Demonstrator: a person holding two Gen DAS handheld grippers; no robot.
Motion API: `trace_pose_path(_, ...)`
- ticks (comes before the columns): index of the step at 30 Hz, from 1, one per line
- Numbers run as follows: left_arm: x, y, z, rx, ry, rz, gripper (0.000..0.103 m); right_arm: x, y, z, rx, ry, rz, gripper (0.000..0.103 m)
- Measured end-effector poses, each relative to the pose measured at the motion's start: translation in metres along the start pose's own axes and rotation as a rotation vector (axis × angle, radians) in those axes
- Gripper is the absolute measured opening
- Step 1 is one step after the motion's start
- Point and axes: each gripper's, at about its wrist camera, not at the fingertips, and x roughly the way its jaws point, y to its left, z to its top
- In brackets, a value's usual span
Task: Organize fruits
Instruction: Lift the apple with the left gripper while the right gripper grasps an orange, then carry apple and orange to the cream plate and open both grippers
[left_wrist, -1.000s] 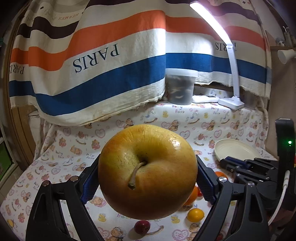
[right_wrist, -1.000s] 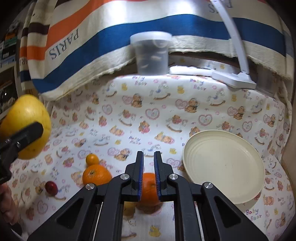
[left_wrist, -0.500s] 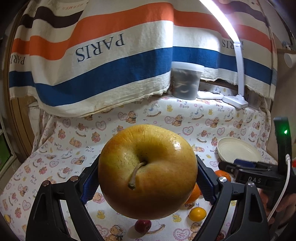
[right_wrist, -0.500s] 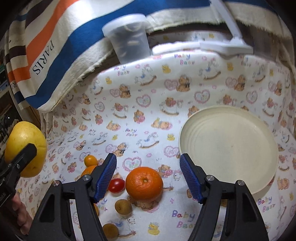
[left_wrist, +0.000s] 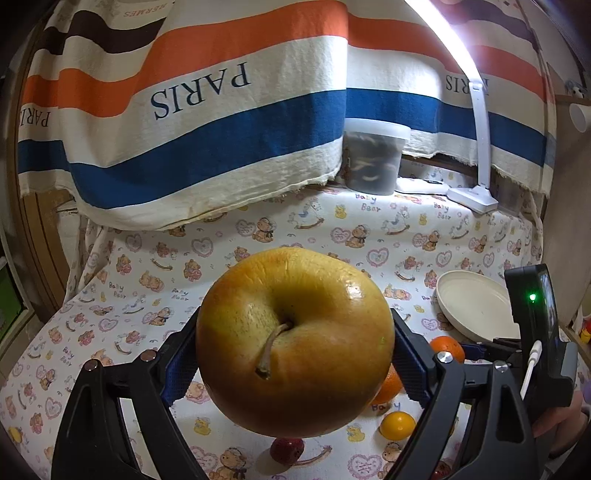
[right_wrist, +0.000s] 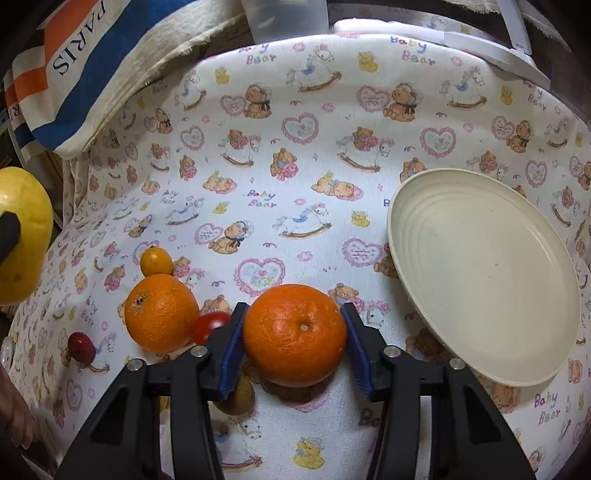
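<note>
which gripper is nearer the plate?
Right. The right gripper straddles an orange just beside the plate; its jaws have just been closing. The left gripper holds the apple farther off.

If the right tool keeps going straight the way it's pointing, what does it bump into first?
The right tool would meet the big orange first: it already sits between the blue pads, which have just been closing and look to be at its sides. Under the orange is only the teddy-bear cloth. The plate lies off to the side.
</note>
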Motion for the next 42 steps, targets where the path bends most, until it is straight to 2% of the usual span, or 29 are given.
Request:
trace_pose_path(5, -0.004, -0.002, 0.000, 0.002, -0.013, -0.004, 0.089, -0.003, -0.002, -0.001, 0.013, -0.019, -0.005, 0.049)
trace_pose_path(13, -0.011, -0.002, 0.003, -0.001, -0.052, -0.008, 0.089, -0.033, 0.006, -0.002, -0.028, -0.188, -0.048, 0.049)
trace_pose_path(17, -0.017, -0.005, 0.003, 0.016, -0.083, -0.012, 0.089, -0.048, 0.015, -0.004, -0.063, -0.274, -0.138, 0.049)
trace_pose_path(22, -0.024, -0.008, 0.004, 0.025, -0.121, -0.032, 0.089, -0.063, 0.016, -0.001, -0.056, -0.330, -0.155, 0.049)
trace_pose_path(25, -0.030, -0.008, 0.010, -0.017, -0.097, -0.065, 0.089, -0.077, 0.011, 0.004, -0.032, -0.358, -0.138, 0.049)
trace_pose_path(27, -0.038, -0.010, 0.015, -0.021, -0.110, -0.079, 0.089, -0.091, 0.004, 0.009, -0.014, -0.383, -0.125, 0.049)
trace_pose_path(31, -0.052, -0.026, 0.026, 0.050, -0.182, -0.022, 0.089, -0.112, -0.003, 0.018, -0.031, -0.424, -0.138, 0.049)
trace_pose_path(37, -0.050, -0.037, 0.048, 0.007, -0.158, -0.097, 0.089, -0.144, -0.036, 0.025, -0.002, -0.483, -0.183, 0.049)
trace_pose_path(42, -0.048, -0.061, 0.057, 0.061, -0.172, -0.103, 0.089, -0.158, -0.081, 0.022, 0.087, -0.524, -0.211, 0.049)
